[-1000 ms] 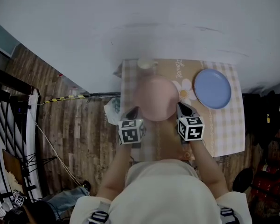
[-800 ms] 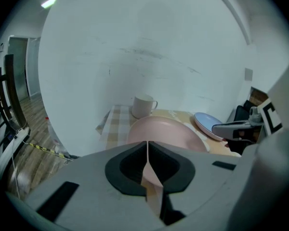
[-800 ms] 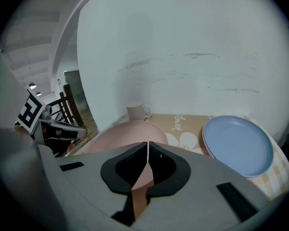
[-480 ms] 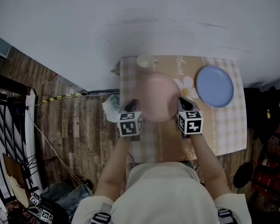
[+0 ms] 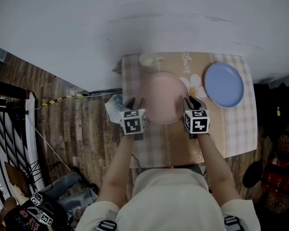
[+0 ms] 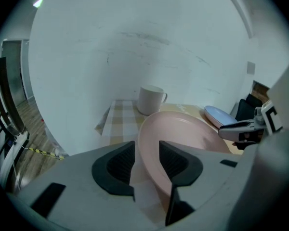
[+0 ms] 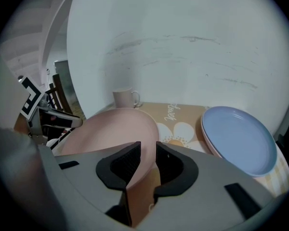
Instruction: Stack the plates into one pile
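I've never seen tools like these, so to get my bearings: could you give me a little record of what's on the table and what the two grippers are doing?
table: checked cloth, daisy-print mat
pink plate: mid-table, opposite rims between the two grippers' jaws
blue plate: to its right, apart from it
mug: white, behind the pink plate, at the table's far edge
left gripper: jaws apart, have just been opening, rim between them
right gripper: the same
pile: not yet made
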`<state>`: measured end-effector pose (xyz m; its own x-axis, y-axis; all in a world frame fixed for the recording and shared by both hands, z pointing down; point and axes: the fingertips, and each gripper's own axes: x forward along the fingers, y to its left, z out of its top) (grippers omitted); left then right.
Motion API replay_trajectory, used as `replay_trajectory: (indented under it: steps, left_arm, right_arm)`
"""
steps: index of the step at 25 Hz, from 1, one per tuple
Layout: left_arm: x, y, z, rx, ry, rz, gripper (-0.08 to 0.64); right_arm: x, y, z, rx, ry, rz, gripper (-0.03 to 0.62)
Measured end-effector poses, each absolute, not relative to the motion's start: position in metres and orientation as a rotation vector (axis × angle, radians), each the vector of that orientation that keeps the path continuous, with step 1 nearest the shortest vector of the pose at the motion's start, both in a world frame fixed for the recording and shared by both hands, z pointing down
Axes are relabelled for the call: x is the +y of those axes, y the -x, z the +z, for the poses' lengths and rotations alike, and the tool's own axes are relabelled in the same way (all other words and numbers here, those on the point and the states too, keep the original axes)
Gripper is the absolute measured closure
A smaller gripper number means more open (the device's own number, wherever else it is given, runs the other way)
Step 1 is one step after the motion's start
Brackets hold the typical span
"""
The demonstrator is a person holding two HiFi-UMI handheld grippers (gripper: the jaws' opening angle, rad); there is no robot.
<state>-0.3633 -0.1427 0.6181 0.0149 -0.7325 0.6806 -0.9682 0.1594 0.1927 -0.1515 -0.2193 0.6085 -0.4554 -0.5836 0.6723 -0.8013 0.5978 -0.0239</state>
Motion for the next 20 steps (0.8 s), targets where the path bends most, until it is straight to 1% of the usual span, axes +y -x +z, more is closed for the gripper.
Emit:
replay_trajectory:
  steps: [5, 15, 17, 20]
  left_arm:
    - [-0.147, 0.363, 0.635, -1.742, -1.622, 0.473, 0.408]
    - [-0.151, 0.364, 0.647, -1.71, -1.61, 0.498, 0.41]
    - [-0.15, 0.365, 0.649, -1.713, -1.602, 0.502, 0.428]
    - [-0.148, 0.367, 0.649, -1.724, -1.588, 0.511, 0.502]
  right_arm:
    - [-0.225, 0.147, 0.621, -2.157, -1.111, 0.45, 0.494]
    - [-0.226, 0.149, 0.64, -2.117, -1.1, 0.47, 0.494]
    - [-0.225, 0.149, 0.642, -2.113, -1.101, 0.492, 0.494]
    - [-0.225, 0.149, 0.643, -2.109, -1.106, 0.497, 0.497]
